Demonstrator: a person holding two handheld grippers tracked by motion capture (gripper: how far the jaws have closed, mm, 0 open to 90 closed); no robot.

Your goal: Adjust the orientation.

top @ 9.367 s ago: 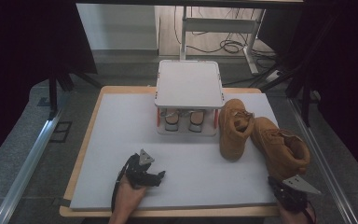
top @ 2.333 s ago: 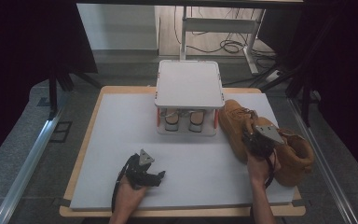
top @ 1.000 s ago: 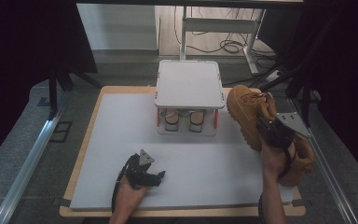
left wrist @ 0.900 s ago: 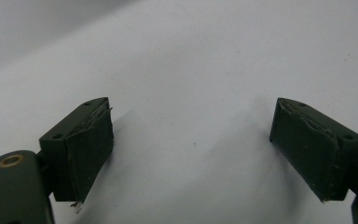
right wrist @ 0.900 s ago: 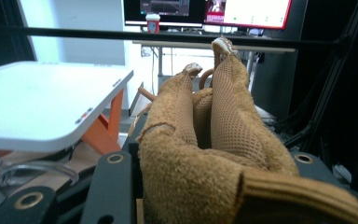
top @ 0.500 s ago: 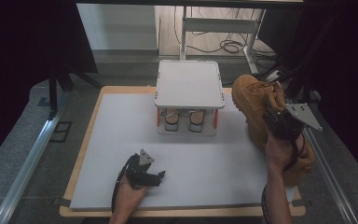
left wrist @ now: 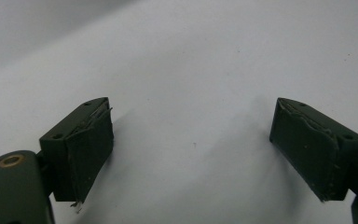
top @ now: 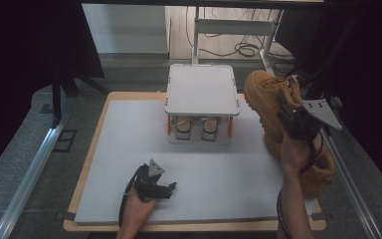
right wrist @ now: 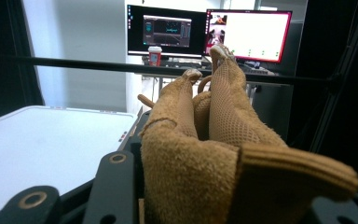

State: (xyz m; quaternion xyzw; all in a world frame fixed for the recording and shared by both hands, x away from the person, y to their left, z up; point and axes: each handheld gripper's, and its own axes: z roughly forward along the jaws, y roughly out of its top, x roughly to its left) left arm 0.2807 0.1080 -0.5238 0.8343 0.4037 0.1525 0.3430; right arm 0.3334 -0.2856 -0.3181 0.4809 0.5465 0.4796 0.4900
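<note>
A tan suede boot (top: 263, 97) hangs tilted in the air beside the right edge of the white shoe rack (top: 201, 89). My right gripper (top: 293, 117) is shut on its collar. In the right gripper view the boot's collar and tongue (right wrist: 200, 154) are squeezed between the black jaws. The second tan boot (top: 322, 172) lies on the white mat (top: 219, 174) below that hand. A pair of pale shoes (top: 194, 127) stands on the rack's lower shelf. My left gripper (top: 166, 188) rests on the mat near the front edge, and it stands open (left wrist: 191, 149) over bare mat.
The mat lies on a wooden board (top: 87, 179) with metal rails (top: 30, 169) on both sides. Beyond the table the right gripper view has two lit monitors (right wrist: 209, 35) and a red cup (right wrist: 154, 55). Dark curtains hang left and right.
The right gripper has carried the boot up off the mat and farther back, to the height of the rack's top. The left gripper has stayed put.
</note>
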